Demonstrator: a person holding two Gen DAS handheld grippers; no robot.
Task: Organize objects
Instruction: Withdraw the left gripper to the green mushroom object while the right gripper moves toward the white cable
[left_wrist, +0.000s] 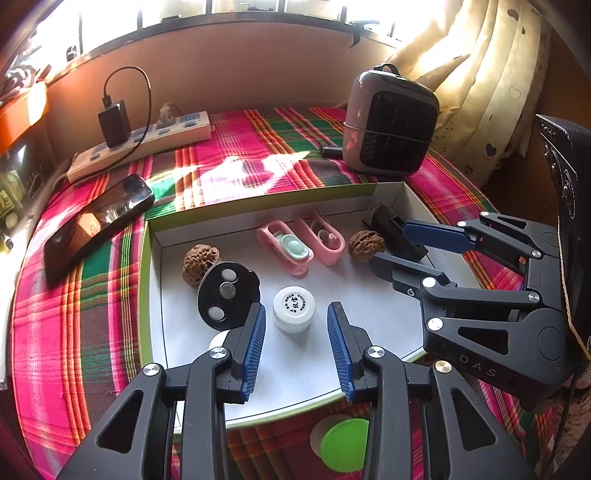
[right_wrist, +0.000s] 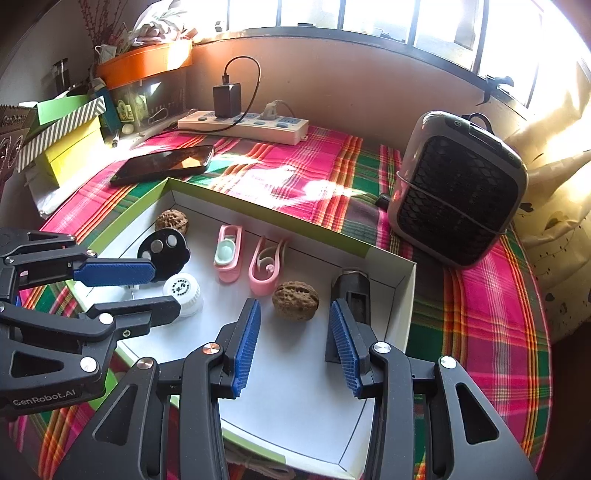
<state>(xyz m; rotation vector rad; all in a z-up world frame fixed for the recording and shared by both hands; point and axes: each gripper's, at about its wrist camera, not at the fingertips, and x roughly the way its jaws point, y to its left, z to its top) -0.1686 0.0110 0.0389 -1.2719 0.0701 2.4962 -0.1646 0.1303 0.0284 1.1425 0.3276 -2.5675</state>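
Observation:
A shallow white box with a green rim (left_wrist: 258, 201) (right_wrist: 280, 218) holds two walnuts, a black disc (left_wrist: 227, 295), a small white jar (left_wrist: 294, 309), two pink clip cases (left_wrist: 286, 251) and a black block (right_wrist: 352, 291). My left gripper (left_wrist: 296, 308) stands open just above the jar, its blue pads clear of it on both sides. My right gripper (right_wrist: 294, 302) is open around the right walnut (right_wrist: 295, 301) without touching it. The other walnut (left_wrist: 199, 264) lies behind the disc.
On the plaid cloth lie a black phone (left_wrist: 99, 221), a power strip with a charger (left_wrist: 147, 142) and a grey fan heater (left_wrist: 389, 122). A green lid (left_wrist: 343, 443) sits outside the box's near edge. Stacked boxes (right_wrist: 62, 140) crowd the far left.

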